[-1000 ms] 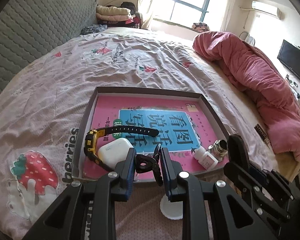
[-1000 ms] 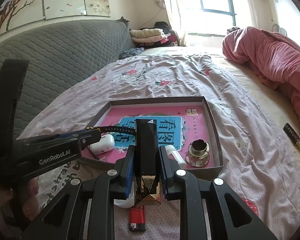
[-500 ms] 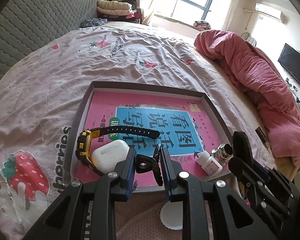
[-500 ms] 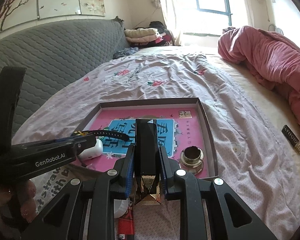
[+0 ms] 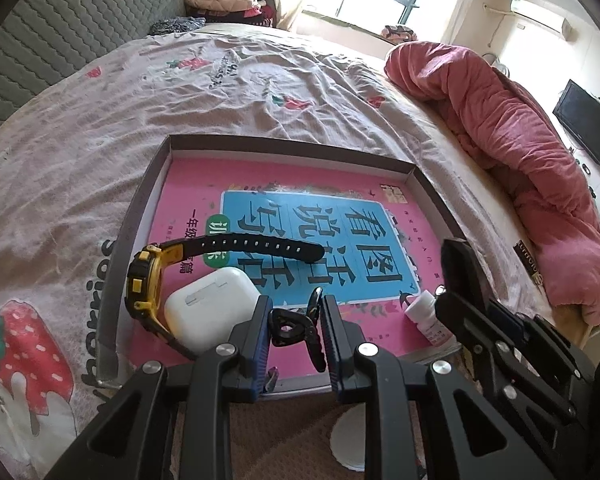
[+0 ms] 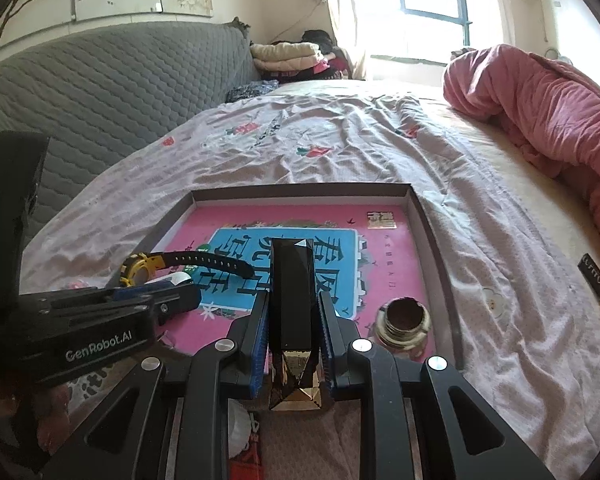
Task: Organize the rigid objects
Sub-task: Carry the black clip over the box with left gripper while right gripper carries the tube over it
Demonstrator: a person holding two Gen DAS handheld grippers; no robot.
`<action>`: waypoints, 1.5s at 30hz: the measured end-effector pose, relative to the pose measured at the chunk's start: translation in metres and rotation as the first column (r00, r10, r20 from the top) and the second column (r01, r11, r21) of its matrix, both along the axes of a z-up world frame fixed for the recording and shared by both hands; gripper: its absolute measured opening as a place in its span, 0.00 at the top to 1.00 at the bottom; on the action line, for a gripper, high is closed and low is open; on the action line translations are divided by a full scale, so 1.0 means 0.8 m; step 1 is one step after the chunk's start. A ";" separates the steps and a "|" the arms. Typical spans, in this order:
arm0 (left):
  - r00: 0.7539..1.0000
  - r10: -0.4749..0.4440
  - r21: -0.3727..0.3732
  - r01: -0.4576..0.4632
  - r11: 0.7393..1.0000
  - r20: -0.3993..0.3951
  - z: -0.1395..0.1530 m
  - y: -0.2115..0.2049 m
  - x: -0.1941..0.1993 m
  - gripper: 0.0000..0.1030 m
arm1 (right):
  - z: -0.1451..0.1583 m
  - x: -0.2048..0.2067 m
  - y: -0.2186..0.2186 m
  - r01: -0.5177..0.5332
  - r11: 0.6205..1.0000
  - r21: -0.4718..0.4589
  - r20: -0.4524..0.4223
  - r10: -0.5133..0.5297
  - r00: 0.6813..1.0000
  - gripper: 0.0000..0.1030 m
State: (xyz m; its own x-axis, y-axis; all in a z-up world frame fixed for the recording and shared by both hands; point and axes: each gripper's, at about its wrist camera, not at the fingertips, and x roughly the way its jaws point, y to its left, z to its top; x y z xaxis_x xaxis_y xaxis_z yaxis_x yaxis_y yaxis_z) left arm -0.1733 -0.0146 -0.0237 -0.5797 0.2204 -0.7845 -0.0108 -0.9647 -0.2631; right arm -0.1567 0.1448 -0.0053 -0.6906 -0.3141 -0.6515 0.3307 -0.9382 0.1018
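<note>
We read "GenRobot.AI" on the left gripper, lower left. Its jaws pinch a black clip; the right gripper pinches a black-gold bar, lower centre. The tray holds a watch, white case, and bottle.

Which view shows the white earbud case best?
Left wrist: the white earbud case lies whole in the tray beside the yellow watch. In the right wrist view only a sliver of it shows above the left tongs.
</note>
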 end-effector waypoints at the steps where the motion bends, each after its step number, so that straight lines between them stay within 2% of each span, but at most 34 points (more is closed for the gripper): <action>1: 1.000 -0.002 -0.002 0.002 1.000 0.002 -0.001 0.000 -0.001 0.76 | -0.003 -0.004 -0.004 -0.010 1.000 0.008 0.009 0.010 1.000 0.78; 10: 1.000 -0.022 -0.014 0.022 1.000 0.008 -0.007 0.003 -0.003 0.76 | -0.018 -0.019 -0.027 -0.079 0.995 0.069 0.057 0.075 0.996 0.78; 28: 0.999 -0.046 -0.017 0.046 0.999 0.016 -0.016 0.010 -0.012 0.76 | -0.040 -0.038 -0.025 -0.073 0.984 0.162 0.113 0.055 0.992 0.78; 39: 0.998 -0.059 -0.013 0.059 0.998 0.033 -0.025 0.016 -0.021 0.76 | -0.044 -0.042 -0.017 -0.072 0.980 0.185 0.128 0.049 0.991 0.78; 45: 0.997 -0.067 -0.010 0.068 0.998 0.039 -0.026 0.018 -0.021 0.76 | -0.045 -0.045 -0.011 -0.063 0.984 0.166 0.142 0.040 0.989 0.78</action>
State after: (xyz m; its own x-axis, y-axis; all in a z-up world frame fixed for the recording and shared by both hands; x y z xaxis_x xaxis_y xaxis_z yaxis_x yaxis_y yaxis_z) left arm -0.1902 0.0000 -0.0446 -0.5328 0.2491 -0.8087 -0.0658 -0.9650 -0.2538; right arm -0.1923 0.1359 -0.0412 -0.5761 -0.2235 -0.7862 0.3728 -0.9279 -0.0094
